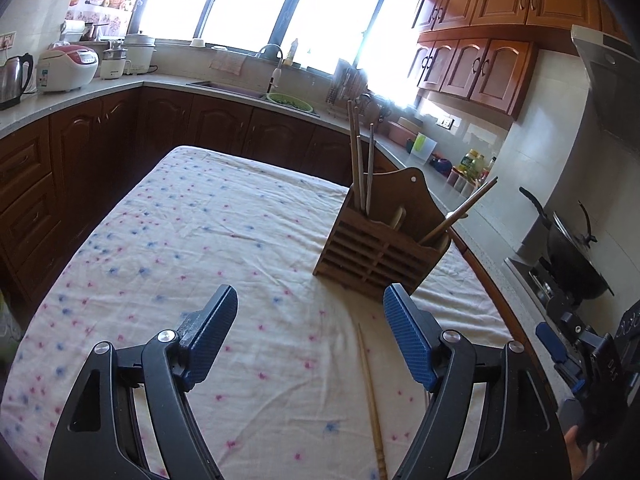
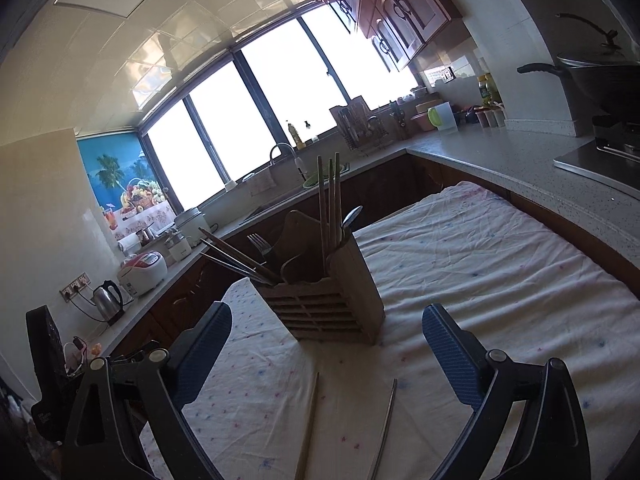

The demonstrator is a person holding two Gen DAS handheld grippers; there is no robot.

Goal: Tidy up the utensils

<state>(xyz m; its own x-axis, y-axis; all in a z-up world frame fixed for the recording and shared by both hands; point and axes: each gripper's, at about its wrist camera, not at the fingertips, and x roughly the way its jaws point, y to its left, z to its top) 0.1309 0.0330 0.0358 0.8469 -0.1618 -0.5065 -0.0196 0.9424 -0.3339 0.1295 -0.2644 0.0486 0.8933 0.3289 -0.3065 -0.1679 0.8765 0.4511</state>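
Jaws apart, empty; utensil holder (image 2: 328, 296) beyond chopstick (image 2: 308, 428).

A slatted wooden utensil holder (image 2: 332, 300) stands upright on the cloth-covered bench (image 2: 500, 280), with a tall arched back panel. Three wooden chopsticks (image 2: 330, 200) stand nearly upright in one compartment, a spoon (image 2: 352, 216) beside them. Several more chopsticks (image 2: 240, 258) lean out sideways from another compartment, next to a fork (image 2: 260, 244). Near the holder, two loose chopsticks lie flat on the cloth: a wooden one (image 2: 308, 428) to the left and a thinner, darker one (image 2: 384, 428) to its right.
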